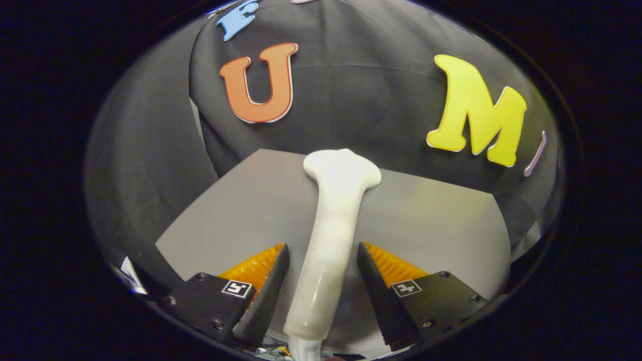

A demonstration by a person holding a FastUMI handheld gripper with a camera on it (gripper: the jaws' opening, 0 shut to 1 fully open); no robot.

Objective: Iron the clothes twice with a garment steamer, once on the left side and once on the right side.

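gripper view. the tool (321,271) points forward over a grey bench (431,225), with its two fingers (266,296) spread apart on either side of a white garment steamer (331,240). a narrow gap shows between each finger and the steamer's handle, so the fingers flank the handle without visibly pressing on it; whether either pad touches the handle lower down cannot be told. the steamer lies lengthwise between the fingers, its slender glossy handle running from just behind the fingertips forward, widening into a flared, flat-topped head (342,168) that sits well beyond the fingertips, near the far edge of the bench. at the near end the handle narrows into a pale hose or cord stub (303,348) that drops out of sight below the fingers. the ribbed inner pads of both fingers face the handle. dark cloth (150,165) hangs behind the bench and folds along its left side as the booth's wall.
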